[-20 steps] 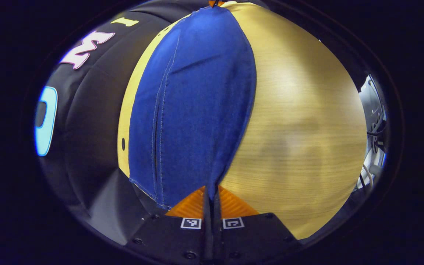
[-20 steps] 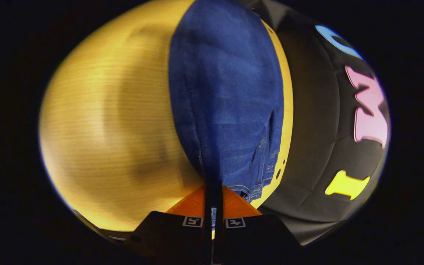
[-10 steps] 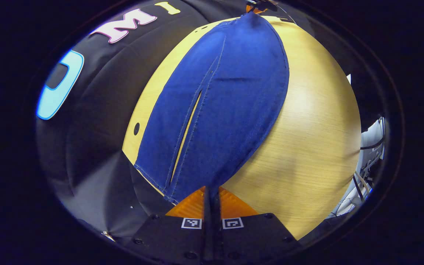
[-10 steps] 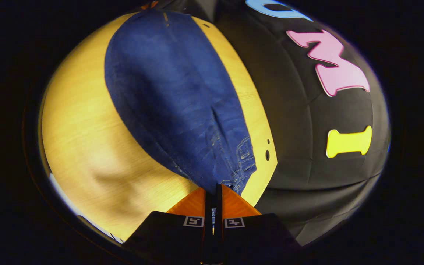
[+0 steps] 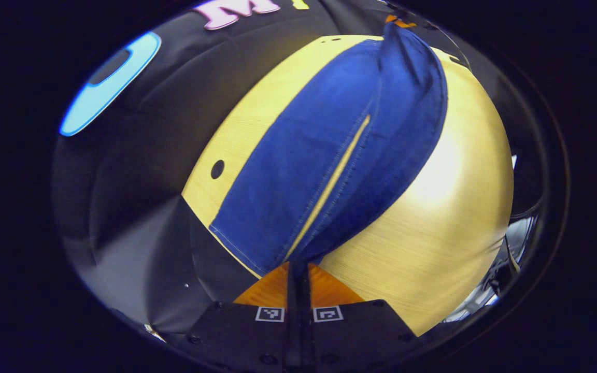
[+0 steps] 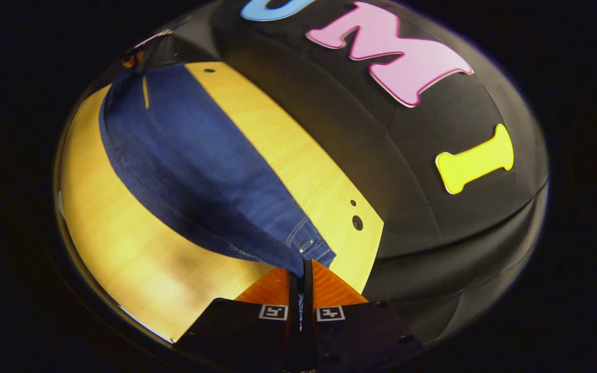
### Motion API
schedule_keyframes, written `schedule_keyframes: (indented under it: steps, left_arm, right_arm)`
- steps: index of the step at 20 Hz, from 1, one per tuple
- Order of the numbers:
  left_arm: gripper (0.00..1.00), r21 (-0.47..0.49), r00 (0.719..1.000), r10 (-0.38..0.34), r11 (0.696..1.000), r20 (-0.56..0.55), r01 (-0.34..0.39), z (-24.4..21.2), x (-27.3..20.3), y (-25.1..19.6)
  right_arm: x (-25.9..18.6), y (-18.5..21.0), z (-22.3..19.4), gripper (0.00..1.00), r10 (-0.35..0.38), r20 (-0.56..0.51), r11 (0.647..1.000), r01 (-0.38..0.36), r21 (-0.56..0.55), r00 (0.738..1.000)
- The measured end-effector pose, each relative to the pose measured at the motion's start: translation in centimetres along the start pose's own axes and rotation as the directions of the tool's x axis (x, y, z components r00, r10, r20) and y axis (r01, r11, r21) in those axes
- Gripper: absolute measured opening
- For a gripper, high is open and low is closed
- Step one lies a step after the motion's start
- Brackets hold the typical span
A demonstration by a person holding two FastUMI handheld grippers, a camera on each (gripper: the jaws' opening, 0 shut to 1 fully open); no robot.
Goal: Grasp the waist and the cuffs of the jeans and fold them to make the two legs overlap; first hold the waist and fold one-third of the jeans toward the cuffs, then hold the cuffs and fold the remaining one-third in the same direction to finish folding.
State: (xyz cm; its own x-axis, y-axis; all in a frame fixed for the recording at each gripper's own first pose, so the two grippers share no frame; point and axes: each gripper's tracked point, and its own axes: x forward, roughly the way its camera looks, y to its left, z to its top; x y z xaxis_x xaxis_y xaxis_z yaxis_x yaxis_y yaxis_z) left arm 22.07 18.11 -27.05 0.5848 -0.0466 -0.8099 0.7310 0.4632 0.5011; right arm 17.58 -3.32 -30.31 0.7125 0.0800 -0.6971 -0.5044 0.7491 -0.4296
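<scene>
We've got the left gripper (image 5: 298, 269) pressed together on the cuff end of the jeans (image 5: 329, 155), fingers pinching the hem edge w/ no gap between them, and the right gripper (image 6: 301, 267) likewise clamped tight on the waist end, just by the waistband stitching. From both tools the denim runs outward as one long band, lifted along the near edge and draped across the light wood table (image 5: 449, 217), w/ the far edge lying close to the table's back rim by the booth wall. We judge this as step one: the lengthwise fold that lays one leg over the other, prob. about half done, since the held edge hangs above the table and isn't laid down yet. Next move calls for carrying both ends across together, same pace, keeping the cloth taut btw. the two tools so the top leg lands square on the lower one; then letting go and regripping the waist for the first third. The left gripper view gives us the slit btw. the two legs, a thin strip of table showing through, plus the other gripper far off at the waist end. The right gripper view gives us the waistband detail and two small holes (image 6: 356, 220) in the table corner.
</scene>
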Motion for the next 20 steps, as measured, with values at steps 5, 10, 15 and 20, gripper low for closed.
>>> schedule_keyframes:
  steps: [5,10,15,20]
  left_arm:
    - [0.06,-0.124,0.994,-0.018,0.992,-0.104,0.005,1.4,2.8,4.8]
    - [0.06,-0.275,0.981,-0.045,0.961,-0.189,-0.009,2.6,6.6,6.6]
    - [0.22,-0.392,0.964,0.011,0.912,-0.266,-0.119,2.6,11.5,8.2]
    - [0.96,-0.403,0.954,0.182,0.875,-0.238,-0.268,3.6,10.7,11.4]
  right_arm:
    - [4.1,-2.6,3.9,0.05,0.008,-0.005,0.999,-0.007,0.037,1.000]
    - [11.7,-3.0,4.4,0.05,0.064,-0.125,0.992,-0.048,0.120,0.990]
    - [19.3,-0.2,3.5,0.05,0.119,-0.222,0.970,-0.066,0.233,0.968]
    - [22.8,-0.7,3.2,0.28,0.075,-0.244,0.984,-0.032,0.175,0.967]
